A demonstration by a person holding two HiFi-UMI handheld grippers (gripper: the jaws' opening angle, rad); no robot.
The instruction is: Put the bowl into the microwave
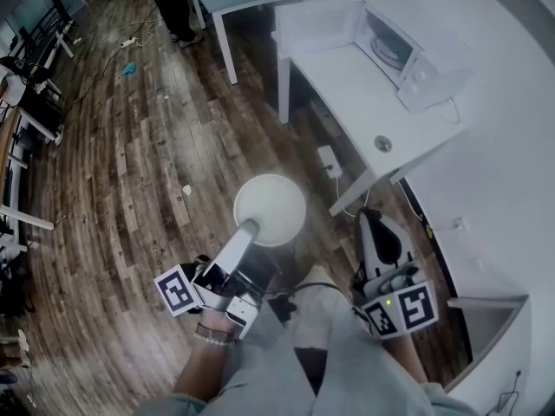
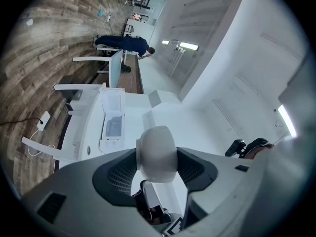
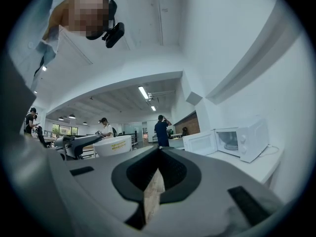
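- Key relation: the white box-shaped microwave (image 1: 422, 59), w/ its hinged door (image 1: 316, 26) swung open, sits on a white rectangular table (image 1: 347, 89). In head view it's at approx. 1 o'clock from the round white glossy bowl (image 1: 271, 206). The two are well apart, w/ dark wood-plank floor (image 1: 130, 172) btwn them.
- The cavity mouth faces roughly 8 o'clock, toward the bowl, so a straight-in approach looks workable.
- Bowl is in the air over the floor, mouth up, at 1 o'clock off the tips of the grey hand-held L gripper (image 1: 246, 230). It's round, so no long axis to line up. Only the gripped side matters, and that's the side at 7 o'clock.
- L gripper: jaws clamped on the bowl's near wall, one dark pad each side. In the left gripper view the bowl fills the gap. How deep past the rim the pads reach is prob. shallow, but the fisheye view makes it hard to call.
- Grey hand-held R gripper (image 3: 158, 151): jaws closed together, nothing btwn them, touching nothing. It sits at approx. 4 o'clock from the bowl and is closer to the table than the L gripper, but it carries nothing.
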